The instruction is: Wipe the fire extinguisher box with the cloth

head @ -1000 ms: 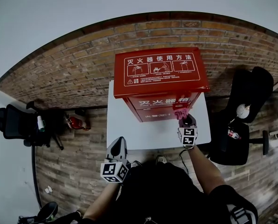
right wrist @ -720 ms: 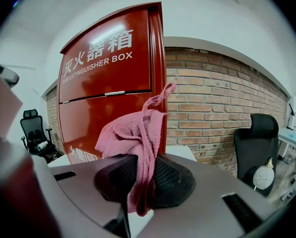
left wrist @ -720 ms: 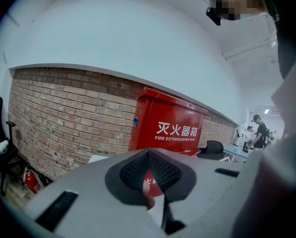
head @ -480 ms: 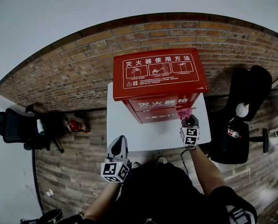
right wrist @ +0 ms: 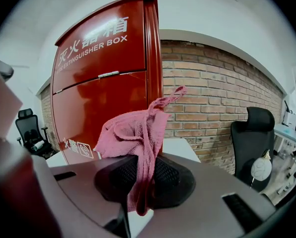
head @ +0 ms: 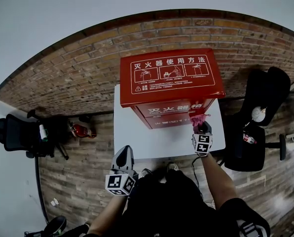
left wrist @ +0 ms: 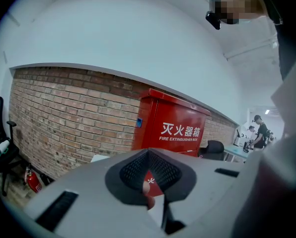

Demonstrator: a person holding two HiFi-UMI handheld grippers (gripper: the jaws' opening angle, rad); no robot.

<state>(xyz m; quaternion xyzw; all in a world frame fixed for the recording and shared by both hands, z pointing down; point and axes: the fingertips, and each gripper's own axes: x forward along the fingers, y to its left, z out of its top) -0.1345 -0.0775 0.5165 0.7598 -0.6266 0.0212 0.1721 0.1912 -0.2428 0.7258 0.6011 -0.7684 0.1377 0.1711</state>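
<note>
Movement over the last second is slight: the right gripper (head: 200,126) has slid the pink cloth (head: 197,117) a little to the right along the lower front of the fire extinguisher box (head: 169,75), up to its right front edge. The wipe looks under way, with the rest of the front and the top probably still to do. Its jaws are clamped on the cloth, which bunches above them against the red panel. The left gripper (head: 124,154) stays at the near edge of the white table (head: 137,142), jaws together and empty, well apart from the box.
</note>
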